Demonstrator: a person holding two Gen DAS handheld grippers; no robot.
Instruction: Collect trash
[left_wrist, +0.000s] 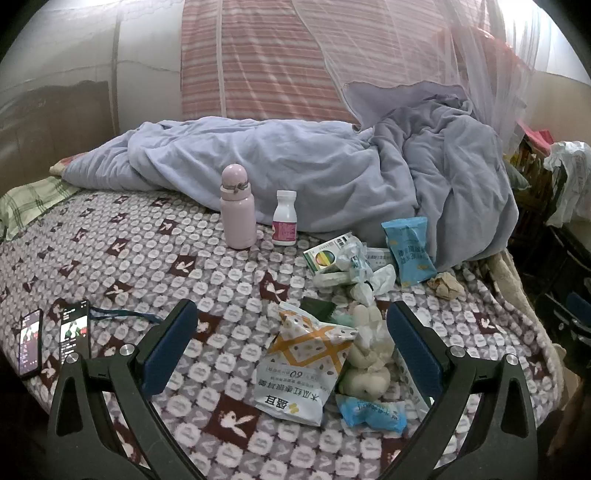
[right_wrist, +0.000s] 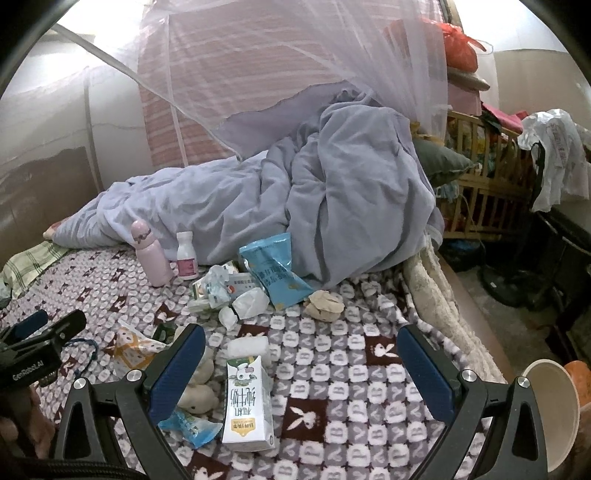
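Note:
Trash lies scattered on a patterned bed blanket (left_wrist: 147, 266). In the left wrist view my left gripper (left_wrist: 291, 328) is open above a white and orange snack bag (left_wrist: 303, 365), with a cream crumpled wad (left_wrist: 367, 354) and a small blue wrapper (left_wrist: 371, 410) beside it. Farther off lie a blue snack bag (left_wrist: 408, 247), a small box with crumpled wrappers (left_wrist: 340, 260) and a brown paper ball (left_wrist: 445, 284). In the right wrist view my right gripper (right_wrist: 301, 349) is open over a white milk carton (right_wrist: 247, 402). The blue snack bag (right_wrist: 273, 269) and brown paper ball (right_wrist: 325, 302) lie ahead.
A pink flask (left_wrist: 237, 206) and a white pill bottle (left_wrist: 284, 218) stand by a rumpled blue quilt (left_wrist: 332, 170). Two phones (left_wrist: 55, 339) lie at the left. A white bowl-like container (right_wrist: 554, 410) is at the bed's right edge, with cluttered shelves (right_wrist: 476, 177) beyond.

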